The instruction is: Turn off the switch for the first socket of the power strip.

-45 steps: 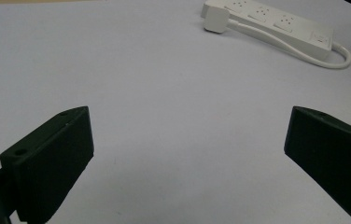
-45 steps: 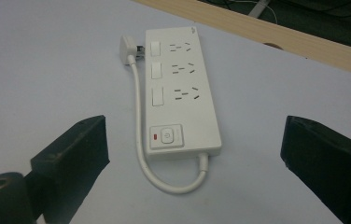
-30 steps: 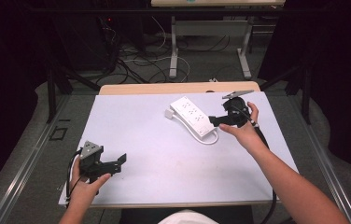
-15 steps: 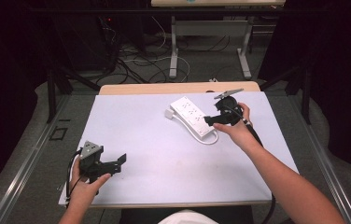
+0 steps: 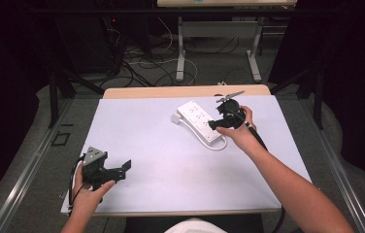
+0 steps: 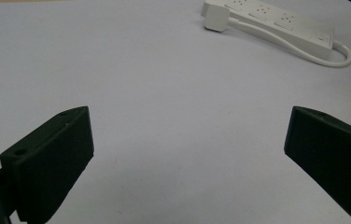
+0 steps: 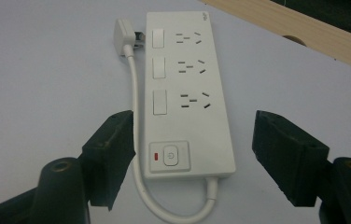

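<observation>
Jaws closing astride smooth, white, oblong power strip (image 7: 190, 93).

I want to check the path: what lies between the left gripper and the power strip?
Nothing: in the left gripper view, bare white table runs from the left gripper to the power strip.

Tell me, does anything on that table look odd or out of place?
One thing: the white power strip lies askew to the table edges, and its own cord loops back along its side so the plug rests against its far end. Nothing looks damaged or spilled.
</observation>
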Demonstrator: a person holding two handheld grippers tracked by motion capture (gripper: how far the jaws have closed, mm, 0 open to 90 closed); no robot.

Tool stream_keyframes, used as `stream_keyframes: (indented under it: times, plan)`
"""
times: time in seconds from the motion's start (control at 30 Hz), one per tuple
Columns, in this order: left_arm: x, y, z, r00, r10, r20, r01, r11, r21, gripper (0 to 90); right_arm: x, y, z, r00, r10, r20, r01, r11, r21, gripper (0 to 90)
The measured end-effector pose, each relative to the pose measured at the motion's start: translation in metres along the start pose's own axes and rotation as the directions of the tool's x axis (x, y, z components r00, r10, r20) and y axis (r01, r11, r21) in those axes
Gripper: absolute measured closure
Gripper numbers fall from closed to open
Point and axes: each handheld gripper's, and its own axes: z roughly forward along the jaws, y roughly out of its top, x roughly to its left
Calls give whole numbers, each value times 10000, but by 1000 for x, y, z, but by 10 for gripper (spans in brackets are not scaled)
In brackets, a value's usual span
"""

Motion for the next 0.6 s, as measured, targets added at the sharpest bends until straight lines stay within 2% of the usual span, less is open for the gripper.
stream_keyframes:
  times: [0.03, 0.1, 0.27, 0.3, 0.33, 0.53, 0.6]
  plan:
    - [0, 0, 0, 10000, 0, 3, 0, 10000, 11, 11, 0, 0, 1, 10000, -84, 25, 84, 10000, -28, 293]
    - [0, 0, 0, 10000, -10, 5, 10, 10000, 12, 11, 2, 1, 4, 9999, 102, 2, -102, 9999, 111, 297]
    - [0, 0, 0, 10000, -2, 18, 2, 10000, 63, 11, 3, 3, 10, 9999, 166, 34, -167, 9994, 290, 302]
    - [0, 0, 0, 10000, -3, 18, 3, 10000, 63, 12, 4, 3, 12, 9994, 349, 4, -349, 9990, 284, 303]
    - [0, 0, 0, 10000, -10, 8, 10, 10000, 43, 11, 3, 3, 13, 9997, 224, 16, -225, 9993, 307, 305]
    - [1, 0, 0, 10000, -25, -2, 25, 10000, 29, 11, 3, 4, 21, 9991, 424, -42, -422, 9982, 427, 338]
    - [1, 0, 0, 10000, -25, 1, 25, 10000, 30, 11, 3, 4, 22, 9994, 357, 32, -358, 9982, 474, 350]
